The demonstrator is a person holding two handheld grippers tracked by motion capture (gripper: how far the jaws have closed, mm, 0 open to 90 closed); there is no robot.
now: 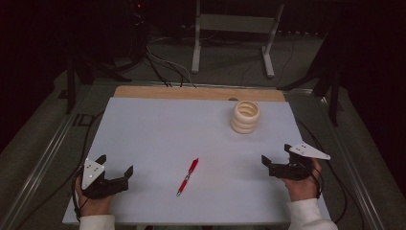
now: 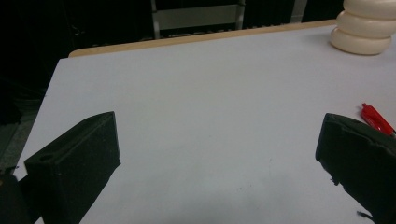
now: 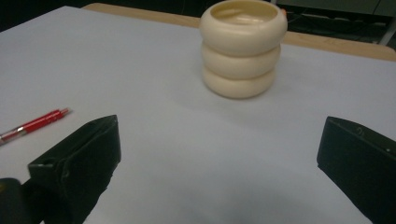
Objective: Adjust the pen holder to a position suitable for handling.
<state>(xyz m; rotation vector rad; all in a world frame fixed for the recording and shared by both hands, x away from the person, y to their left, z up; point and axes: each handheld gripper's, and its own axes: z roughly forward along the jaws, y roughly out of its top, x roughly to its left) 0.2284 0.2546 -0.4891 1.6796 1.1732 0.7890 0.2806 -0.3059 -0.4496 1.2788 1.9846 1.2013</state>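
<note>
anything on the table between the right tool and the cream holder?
Nothing: the right gripper view shows bare white table from the right tool up to the cream ringed holder. The red pen lies off to the side.

The person wears white sleeves (image 1: 98, 222) and holds a black left gripper (image 1: 115, 167) and a black right gripper (image 1: 276, 154), each with thick blocky fingers (image 2: 77, 163), a grey three-cornered plate (image 1: 92, 171) with small dots on top, and a thin black cable (image 1: 75, 199).
</note>
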